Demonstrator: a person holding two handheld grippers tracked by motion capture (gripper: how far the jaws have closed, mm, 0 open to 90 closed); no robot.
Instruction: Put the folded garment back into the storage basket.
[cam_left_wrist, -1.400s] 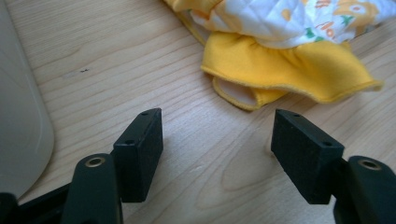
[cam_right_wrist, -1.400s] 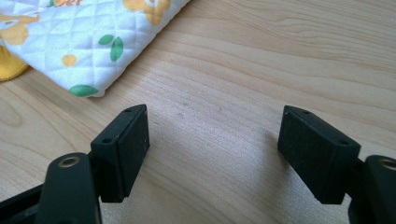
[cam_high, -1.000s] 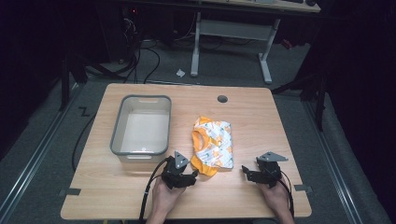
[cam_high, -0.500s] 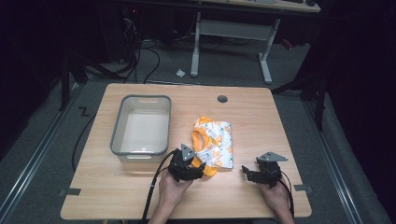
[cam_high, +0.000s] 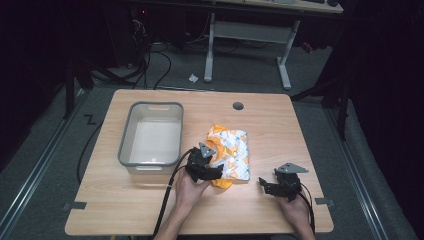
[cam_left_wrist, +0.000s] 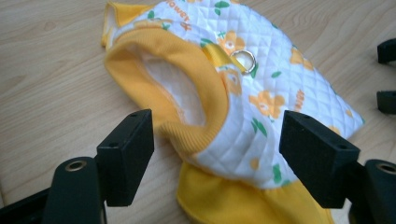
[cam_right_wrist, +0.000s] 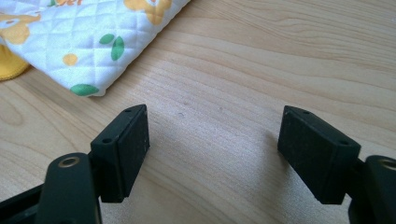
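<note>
A small quilted white garment (cam_high: 231, 150) with orange flowers and yellow ribbed trim lies at the table's middle. In the left gripper view its yellow-edged opening (cam_left_wrist: 187, 93) and a metal ring (cam_left_wrist: 243, 59) face me. My left gripper (cam_high: 209, 170) is open at the garment's near-left edge, its jaws standing either side of the trim (cam_left_wrist: 212, 158). My right gripper (cam_high: 266, 186) is open over bare wood to the garment's right; a corner of the garment (cam_right_wrist: 88, 46) lies beyond its jaws (cam_right_wrist: 212, 154).
An empty grey plastic bin (cam_high: 152, 134) sits left of the garment. The wooden table (cam_high: 300, 135) has a round cable hole (cam_high: 238, 106) near its far edge. Desk legs and cables are on the floor beyond.
My left gripper has moved forward and right, up to the garment's near edge. The right gripper has stayed where it was.
</note>
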